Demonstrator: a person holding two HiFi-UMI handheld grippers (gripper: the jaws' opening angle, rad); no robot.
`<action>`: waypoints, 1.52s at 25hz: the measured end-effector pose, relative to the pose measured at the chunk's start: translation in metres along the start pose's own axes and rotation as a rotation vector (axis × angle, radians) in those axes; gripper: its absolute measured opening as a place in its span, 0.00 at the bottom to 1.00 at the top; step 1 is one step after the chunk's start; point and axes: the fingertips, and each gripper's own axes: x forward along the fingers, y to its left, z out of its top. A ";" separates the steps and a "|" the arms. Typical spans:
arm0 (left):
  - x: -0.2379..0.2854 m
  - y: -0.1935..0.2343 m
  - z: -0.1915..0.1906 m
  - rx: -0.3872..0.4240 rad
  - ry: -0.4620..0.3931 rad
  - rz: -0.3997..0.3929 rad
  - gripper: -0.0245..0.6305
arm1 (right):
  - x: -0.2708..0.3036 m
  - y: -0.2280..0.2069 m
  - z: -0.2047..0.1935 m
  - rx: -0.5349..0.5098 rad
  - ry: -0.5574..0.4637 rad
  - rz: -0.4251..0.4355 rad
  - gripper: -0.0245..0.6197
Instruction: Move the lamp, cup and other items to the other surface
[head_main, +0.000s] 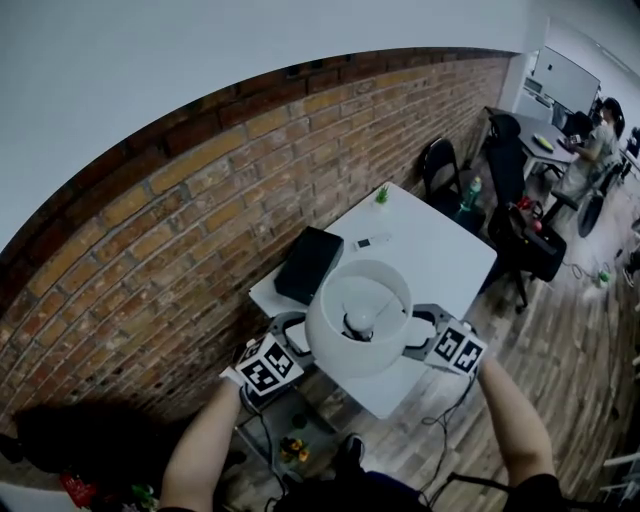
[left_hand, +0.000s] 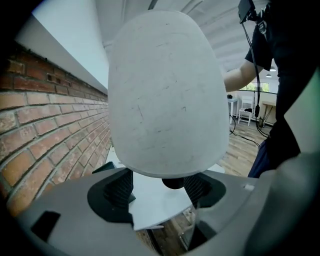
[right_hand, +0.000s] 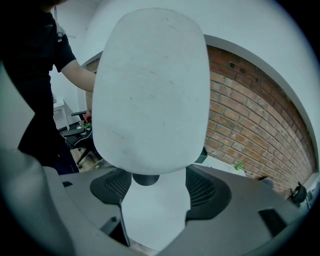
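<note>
A lamp with a round white shade (head_main: 358, 315), its bulb showing from above, is over the near end of the white table (head_main: 440, 255). My left gripper (head_main: 292, 335) flanks it on the left and my right gripper (head_main: 422, 332) on the right. In the left gripper view the shade (left_hand: 167, 90) fills the frame, and the lamp's dark stem (left_hand: 172, 183) sits between that gripper's (left_hand: 159, 189) spread jaws, close to the right one. The right gripper (right_hand: 159, 187) stands likewise: its jaws are apart, with the stem (right_hand: 145, 179) near the left one under the shade (right_hand: 150, 90). The lamp's base is hidden.
A flat black case (head_main: 308, 263), a small white remote-like object (head_main: 372, 241) and a tiny green plant (head_main: 382, 194) lie farther along the table. The brick wall (head_main: 180, 230) runs along the left. Black chairs (head_main: 437, 165) and a dark bag (head_main: 530, 240) stand beyond the table.
</note>
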 end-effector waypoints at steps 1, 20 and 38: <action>0.009 0.003 0.002 -0.002 0.001 0.002 0.51 | 0.000 -0.007 -0.006 0.005 0.001 0.002 0.57; 0.108 0.009 -0.003 -0.025 0.134 -0.014 0.51 | 0.023 -0.060 -0.090 0.016 0.024 0.086 0.57; 0.121 -0.007 -0.016 -0.155 0.126 0.074 0.51 | 0.019 -0.053 -0.115 0.136 -0.045 0.053 0.60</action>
